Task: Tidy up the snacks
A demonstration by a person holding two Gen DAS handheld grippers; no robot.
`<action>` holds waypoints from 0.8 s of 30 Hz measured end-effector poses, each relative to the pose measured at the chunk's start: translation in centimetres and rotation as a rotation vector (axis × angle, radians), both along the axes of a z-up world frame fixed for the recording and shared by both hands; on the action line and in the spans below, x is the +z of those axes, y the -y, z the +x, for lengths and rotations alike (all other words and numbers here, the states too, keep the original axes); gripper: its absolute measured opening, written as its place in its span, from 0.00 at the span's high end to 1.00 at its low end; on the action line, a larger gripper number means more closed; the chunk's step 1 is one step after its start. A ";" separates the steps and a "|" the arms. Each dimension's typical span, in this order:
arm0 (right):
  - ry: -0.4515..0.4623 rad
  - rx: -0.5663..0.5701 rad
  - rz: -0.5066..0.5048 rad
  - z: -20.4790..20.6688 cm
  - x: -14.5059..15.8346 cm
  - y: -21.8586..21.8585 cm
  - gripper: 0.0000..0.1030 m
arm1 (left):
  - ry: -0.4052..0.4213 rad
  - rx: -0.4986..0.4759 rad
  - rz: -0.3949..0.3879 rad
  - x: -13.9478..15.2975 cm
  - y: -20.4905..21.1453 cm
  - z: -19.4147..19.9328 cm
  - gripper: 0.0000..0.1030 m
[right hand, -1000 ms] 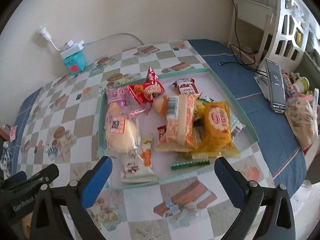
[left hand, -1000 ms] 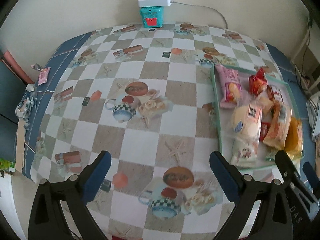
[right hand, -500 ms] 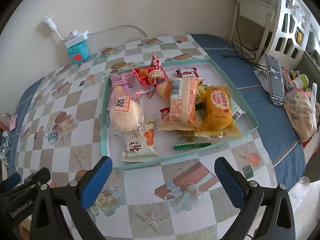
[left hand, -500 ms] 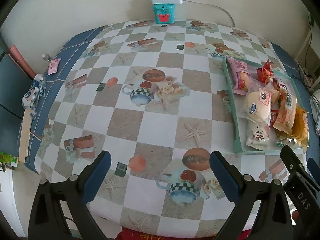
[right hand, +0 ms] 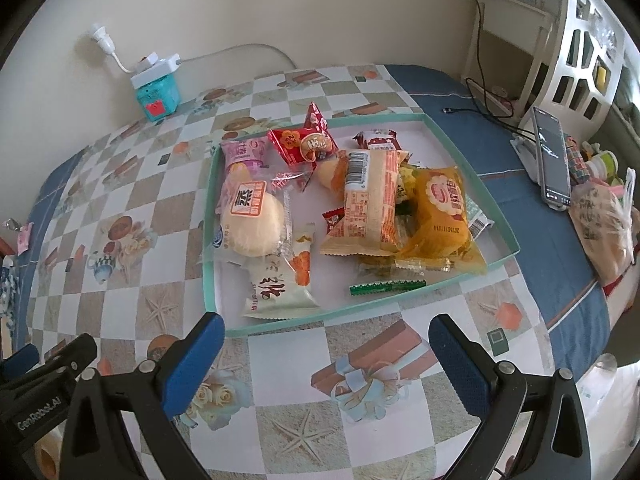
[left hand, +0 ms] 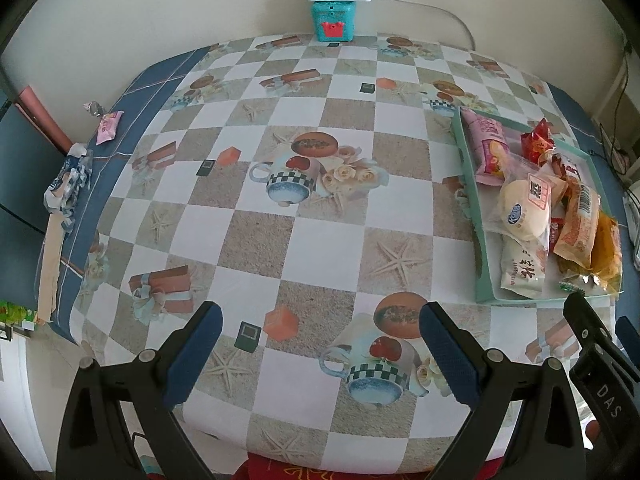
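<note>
Because the snacks (right hand: 360, 204) lie heaped and overlapping in the teal tray (right hand: 494, 216) at the table's right side, a grab at one slick wrapper may well drag or tip its neighbours. Both the left gripper (left hand: 318, 350) and right gripper (right hand: 326, 364) stand wide open, empty, short of the tray. Packets are glossy, crinkled, mixed in colour.

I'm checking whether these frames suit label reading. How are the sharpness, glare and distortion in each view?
Left wrist view: sharp, soft even daylight, heavy fisheye bending of the table edges; the tray sits small at the right, with faint sheen on wrappers. Right wrist view: sharp, the barcode pack is legible, mild glare on the yellow pack, dark corner vignetting.
</note>
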State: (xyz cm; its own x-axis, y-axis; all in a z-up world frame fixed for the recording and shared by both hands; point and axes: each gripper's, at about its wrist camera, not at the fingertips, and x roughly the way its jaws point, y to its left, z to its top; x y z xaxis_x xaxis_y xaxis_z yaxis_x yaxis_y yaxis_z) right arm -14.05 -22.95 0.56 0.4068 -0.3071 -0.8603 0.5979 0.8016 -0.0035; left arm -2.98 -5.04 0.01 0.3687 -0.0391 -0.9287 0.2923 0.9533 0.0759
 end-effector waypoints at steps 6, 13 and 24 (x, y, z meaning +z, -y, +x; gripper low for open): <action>-0.006 -0.001 0.002 0.2 -0.2 0.1 0.00 | -0.010 0.006 -0.001 -0.2 -0.2 0.3 0.04; -0.010 -0.001 0.004 0.2 -0.3 0.1 0.00 | -0.013 0.016 -0.003 -0.3 -0.5 0.4 0.04; -0.017 0.000 0.007 0.3 -0.5 0.1 0.00 | -0.016 0.022 -0.001 -0.5 -0.7 0.5 0.04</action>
